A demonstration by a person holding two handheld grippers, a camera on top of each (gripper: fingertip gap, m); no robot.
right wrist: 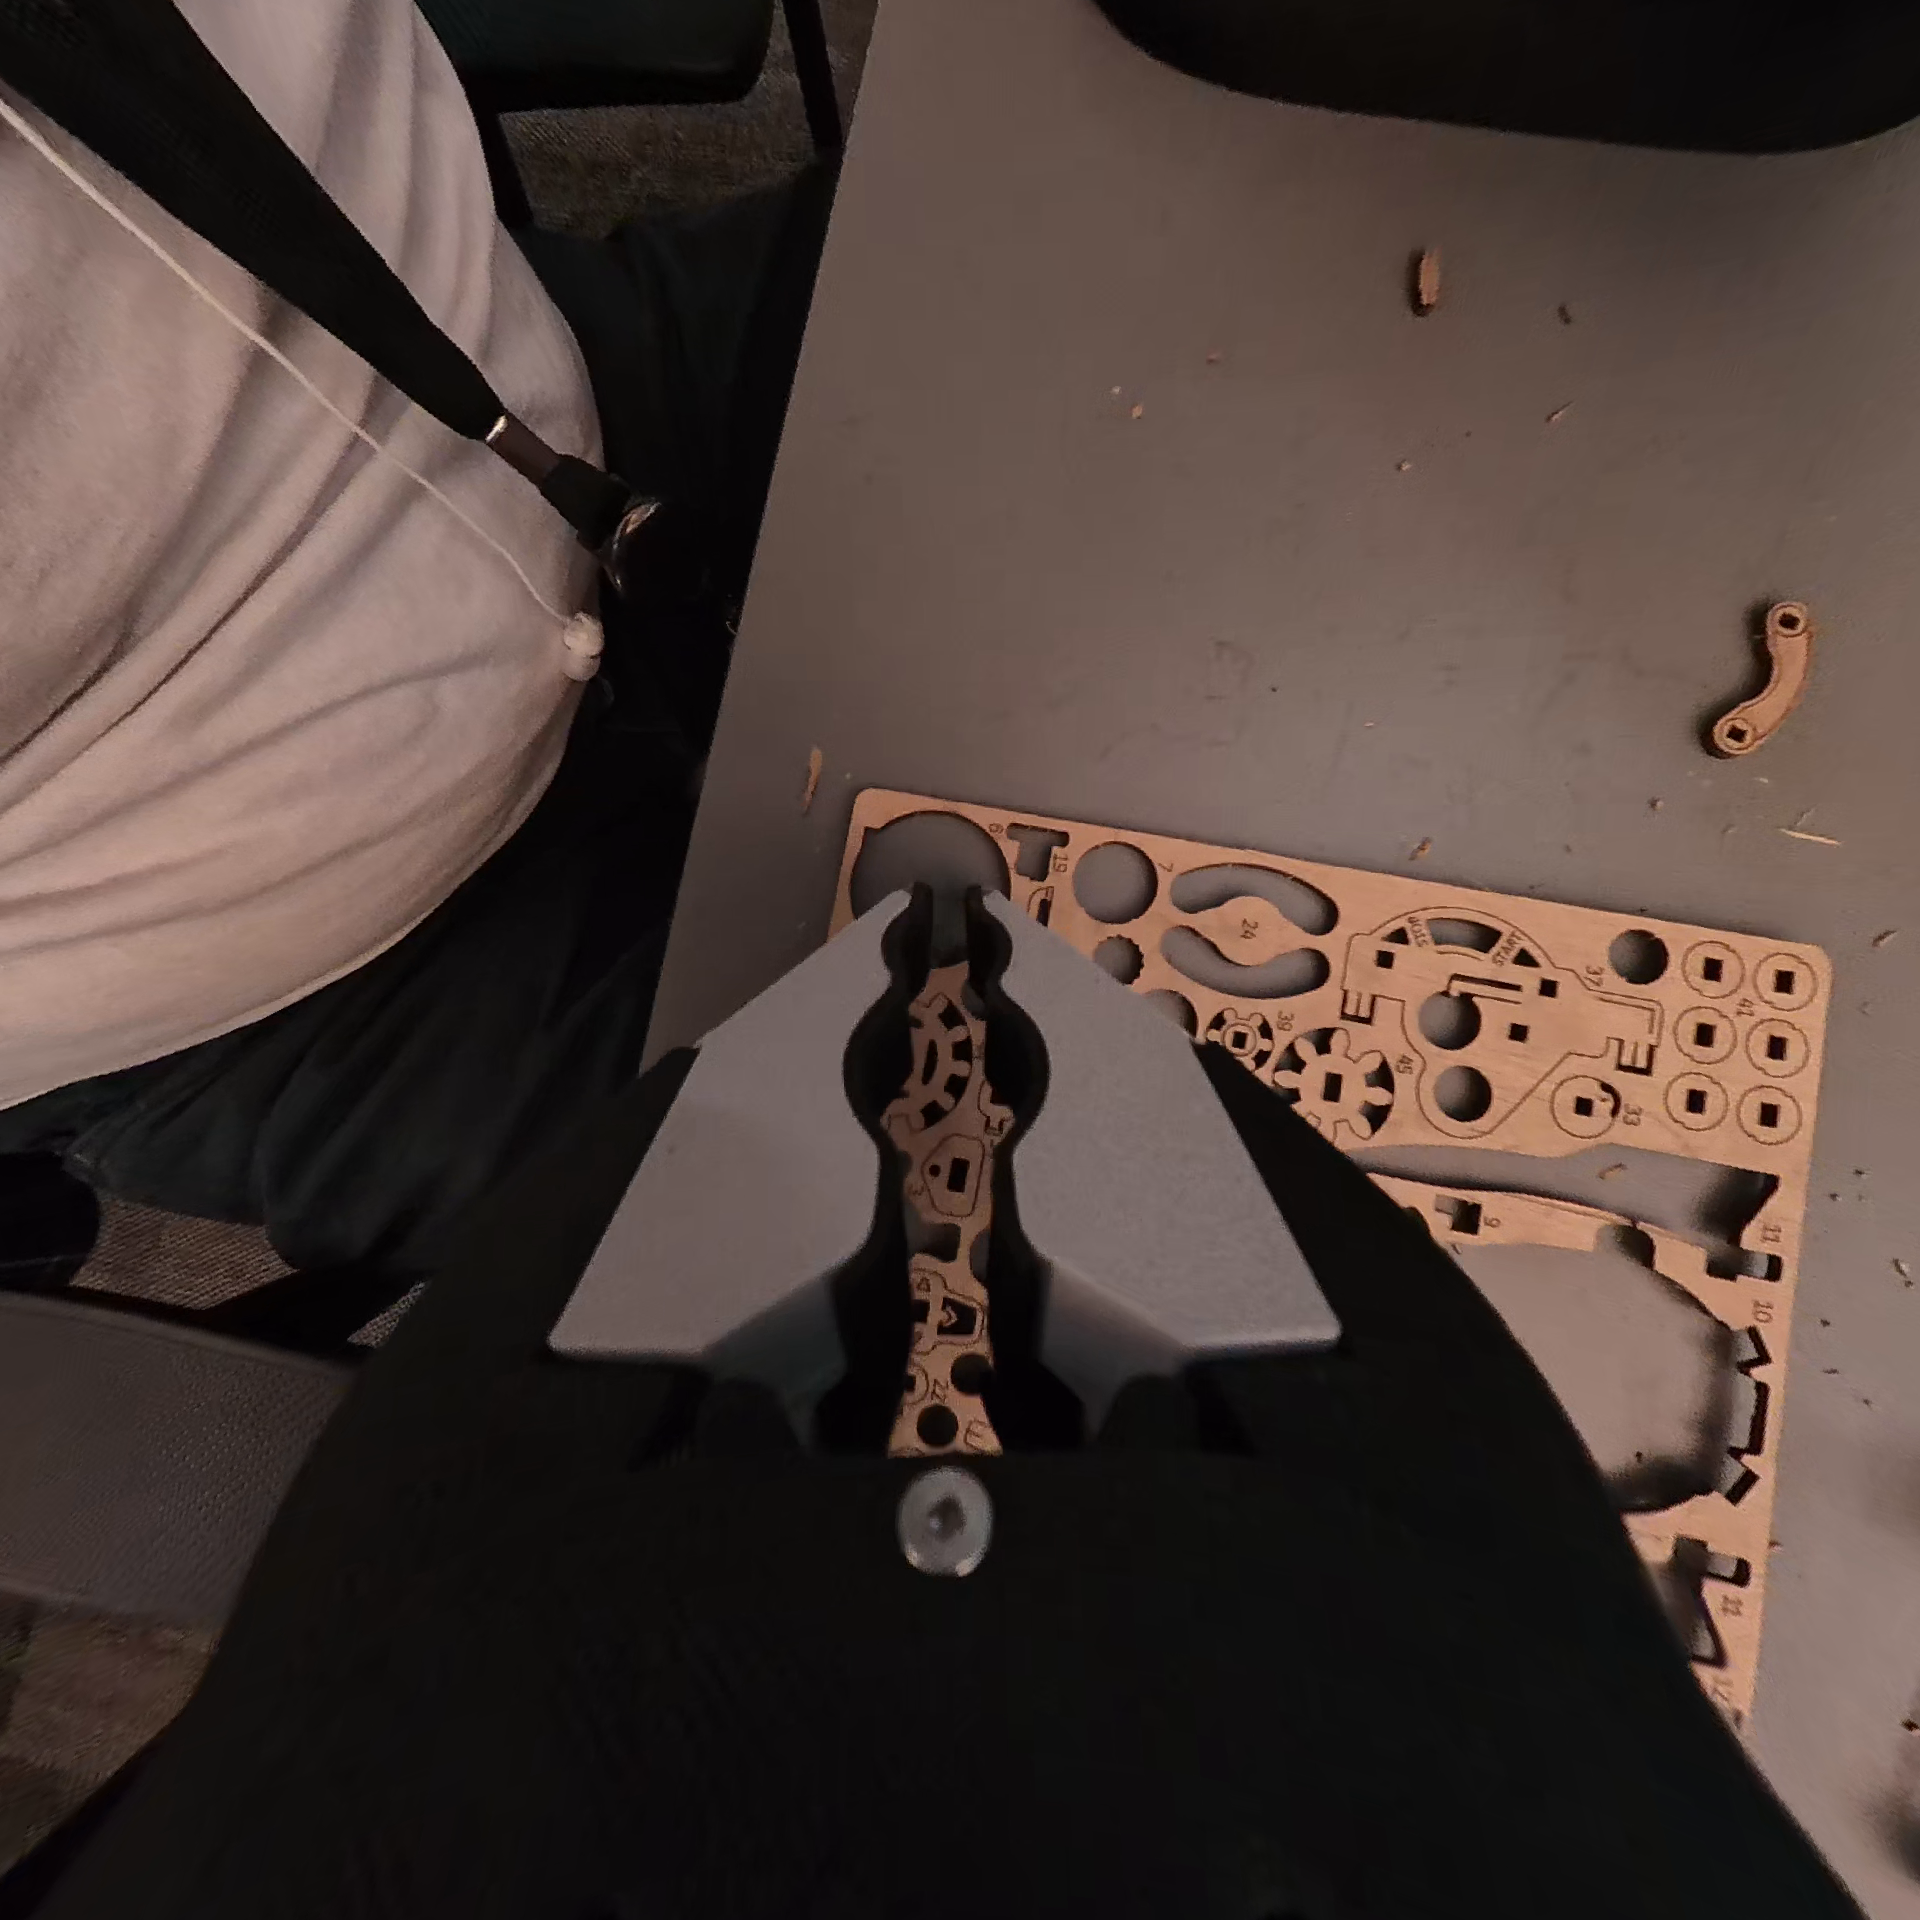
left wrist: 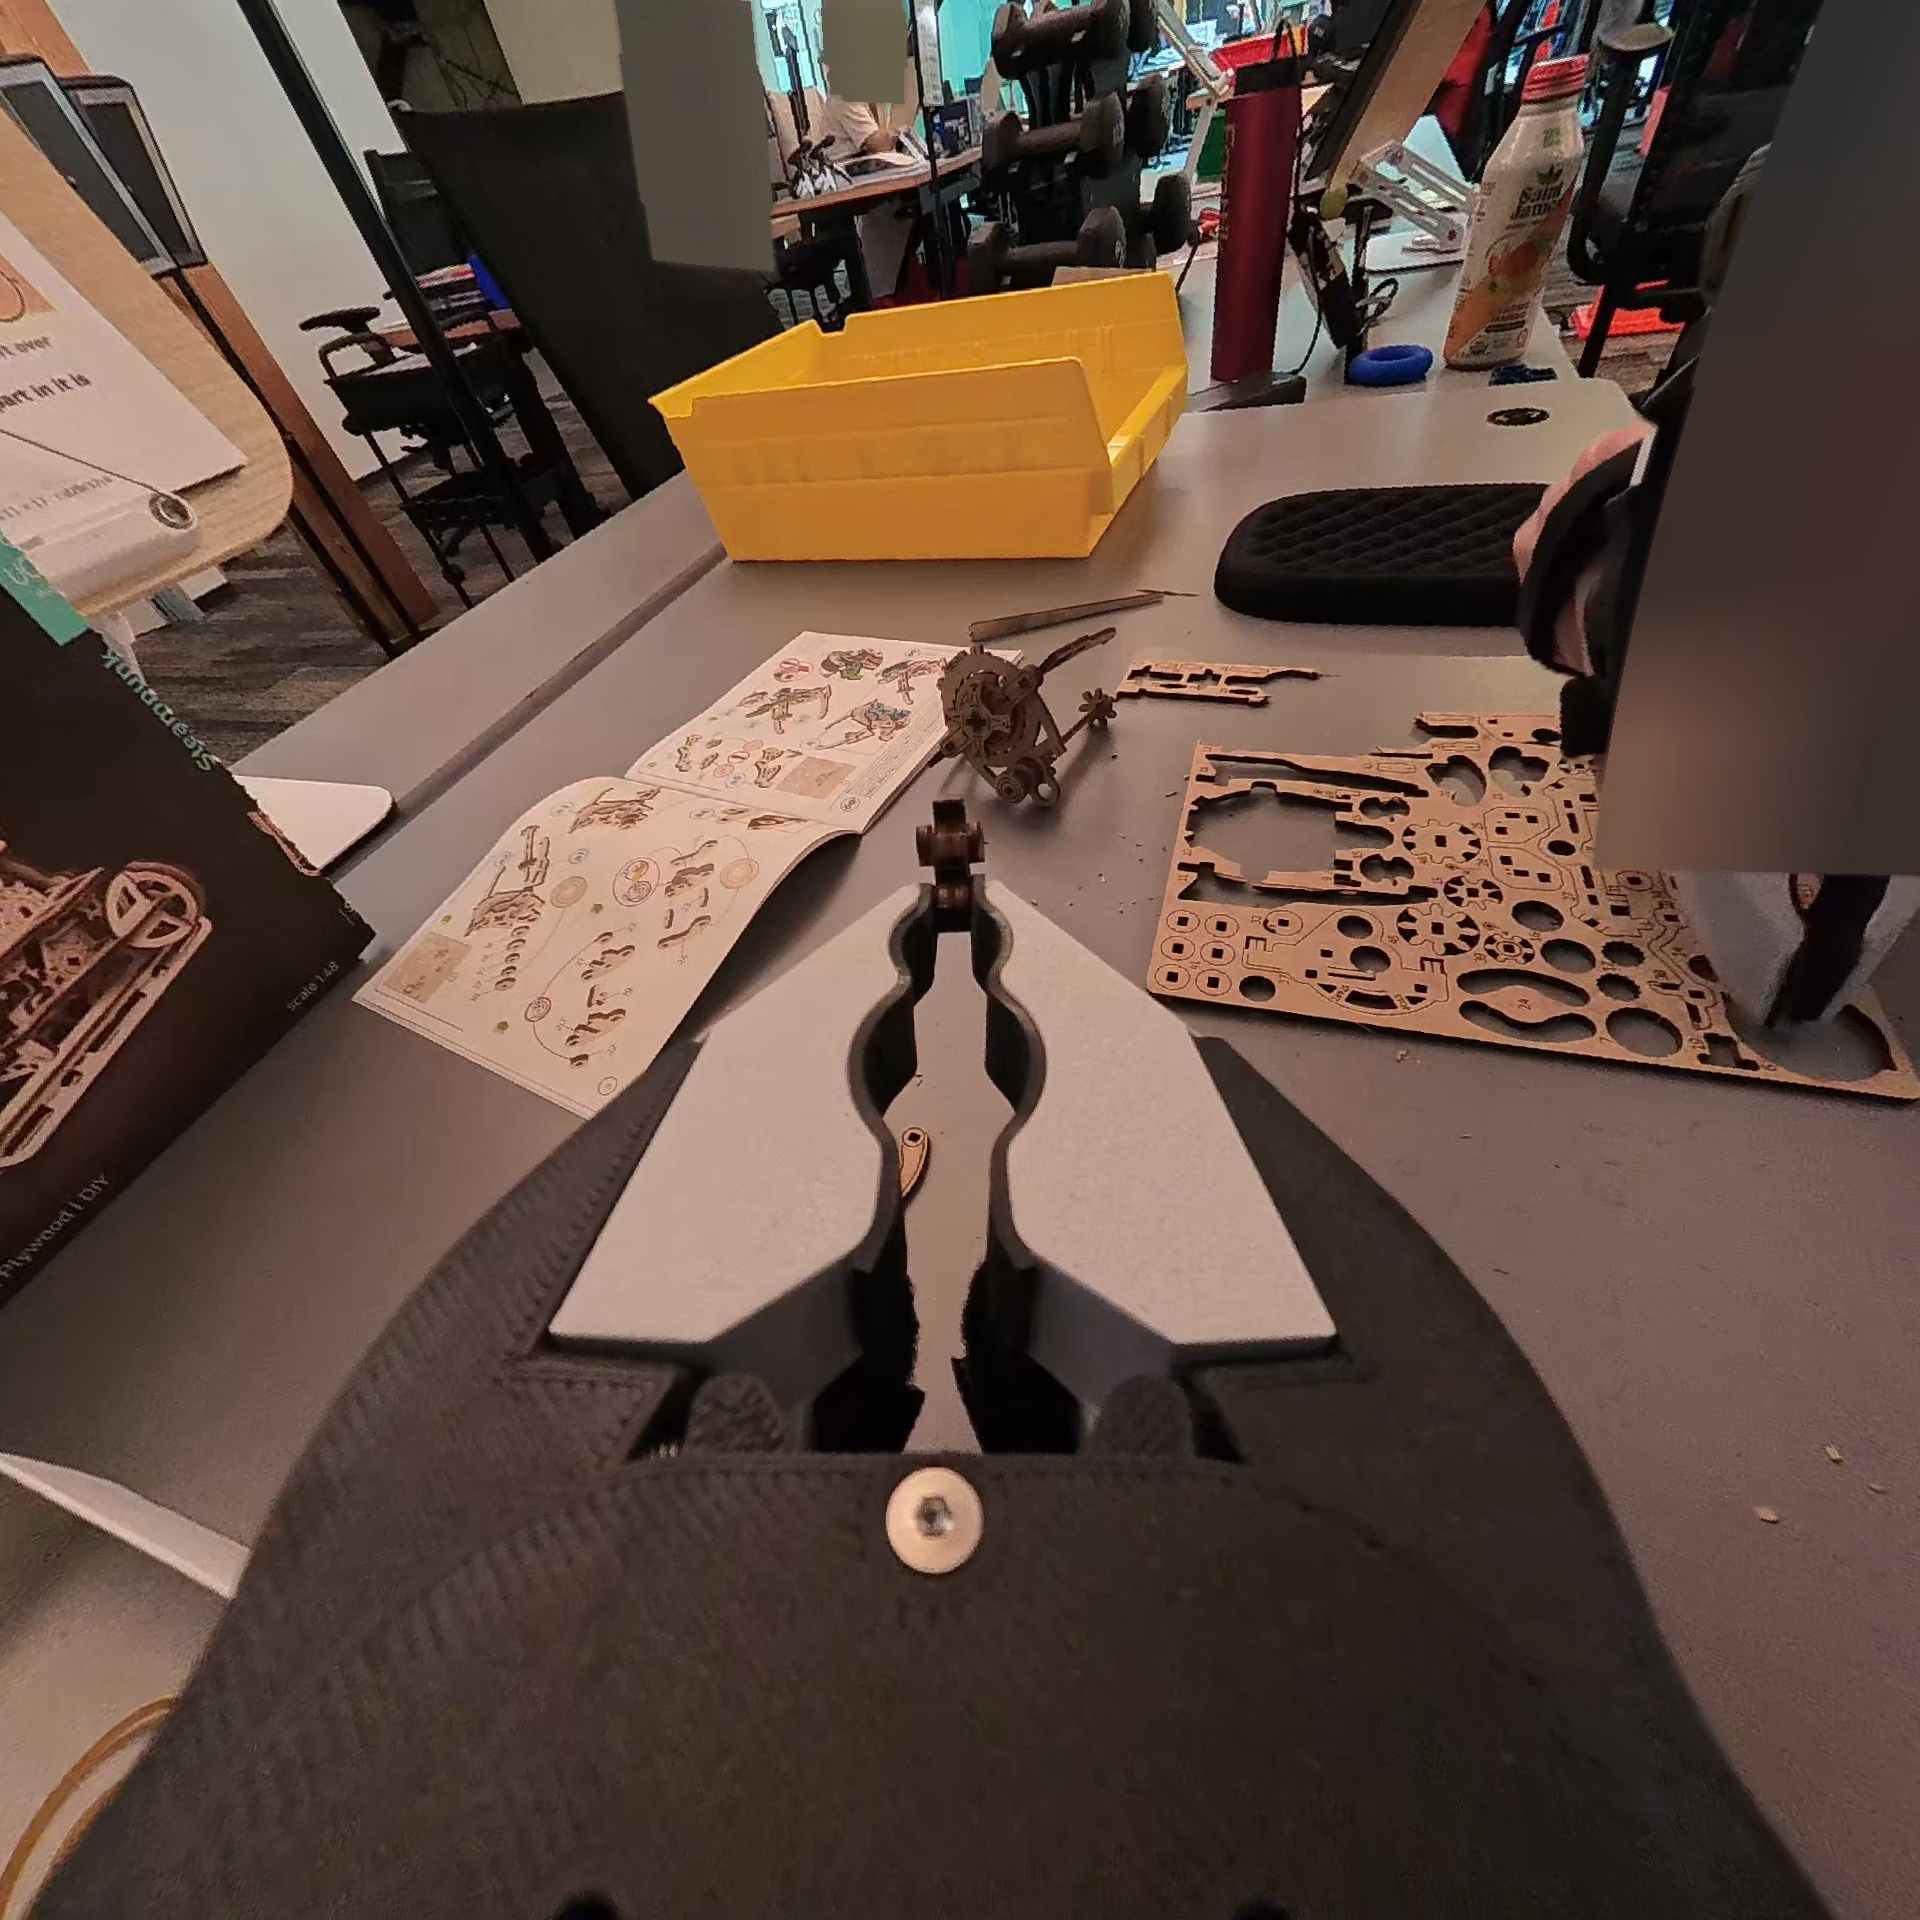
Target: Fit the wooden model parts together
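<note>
My left gripper [left wrist: 948,883] is shut on a small dark wooden part [left wrist: 948,836] that sticks up from its tips above the grey table [left wrist: 1351,1247]. A partly built dark wooden model [left wrist: 1000,727] stands just beyond it. A tan plywood parts sheet [left wrist: 1455,925] lies to the right and also shows in the right wrist view [right wrist: 1455,1039]. My right gripper [right wrist: 943,920] points down at the sheet's near corner hole with its jaws almost together. The narrow gap is too dark to see into. It also shows in the left wrist view [left wrist: 1813,966].
An open instruction booklet [left wrist: 665,873] lies left of the model, with a dark kit box [left wrist: 135,935] beside it. A yellow bin [left wrist: 935,426] and a black wrist pad [left wrist: 1371,556] sit farther back. A loose curved wooden piece [right wrist: 1756,691] lies near the table edge [right wrist: 769,582], by a person's white shirt [right wrist: 239,623]. About 15 cm separates my left fingertips from the partly built dark wooden model [left wrist: 1000,727].
</note>
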